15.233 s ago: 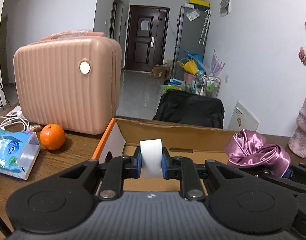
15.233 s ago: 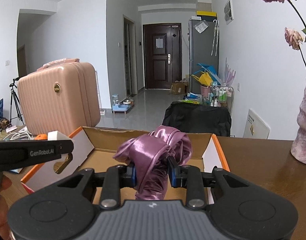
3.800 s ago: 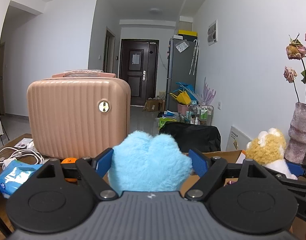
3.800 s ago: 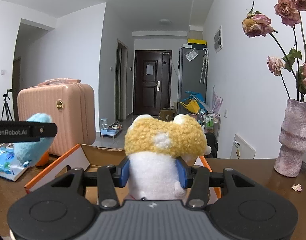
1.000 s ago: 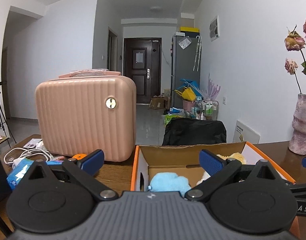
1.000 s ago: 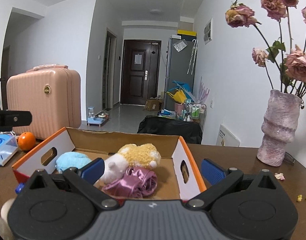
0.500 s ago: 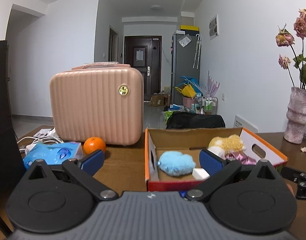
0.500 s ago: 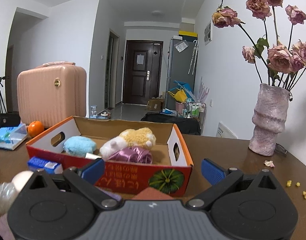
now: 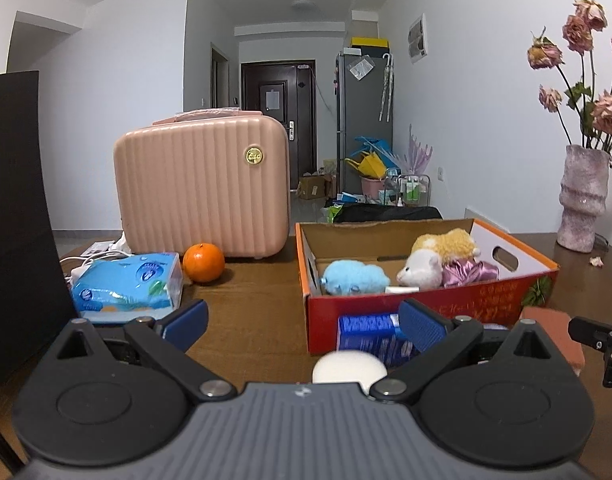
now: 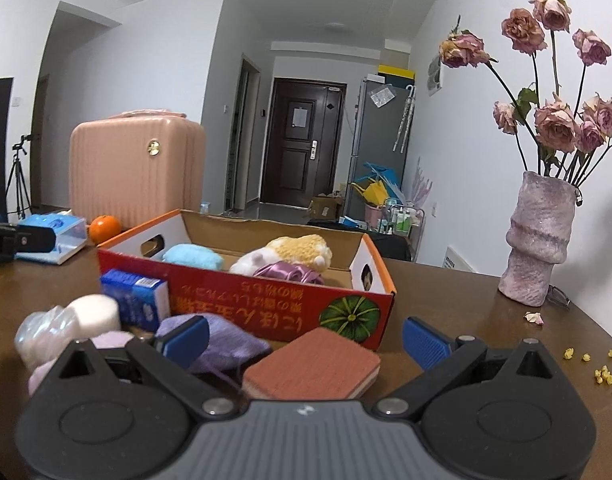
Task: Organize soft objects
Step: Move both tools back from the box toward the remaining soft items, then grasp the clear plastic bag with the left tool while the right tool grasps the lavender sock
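Note:
An orange-rimmed cardboard box (image 9: 426, 304) (image 10: 266, 308) holds a blue plush (image 9: 354, 278) (image 10: 192, 257), a yellow-and-white plush (image 9: 438, 256) (image 10: 294, 254) and a purple satin scrunchie (image 9: 470, 271) (image 10: 290, 271). In front of the box lie a red-brown sponge (image 10: 312, 366) (image 9: 554, 324), a lilac knitted cloth (image 10: 222, 342), a white round puff (image 10: 94, 312) (image 9: 348, 366) and a blue packet (image 10: 136, 298) (image 9: 370, 332). My left gripper (image 9: 302, 322) is open and empty, just before the puff. My right gripper (image 10: 306, 338) is open and empty over the sponge.
A pink suitcase (image 9: 202, 184), an orange (image 9: 204, 262) and a blue tissue pack (image 9: 126, 286) stand to the left of the box. A pink vase with dried roses (image 10: 540, 240) stands at the right. Yellow crumbs (image 10: 598, 372) lie on the brown table.
Both grippers have drawn back from the box and lowered toward the table's near side. The loose soft things in front of the box have come into view.

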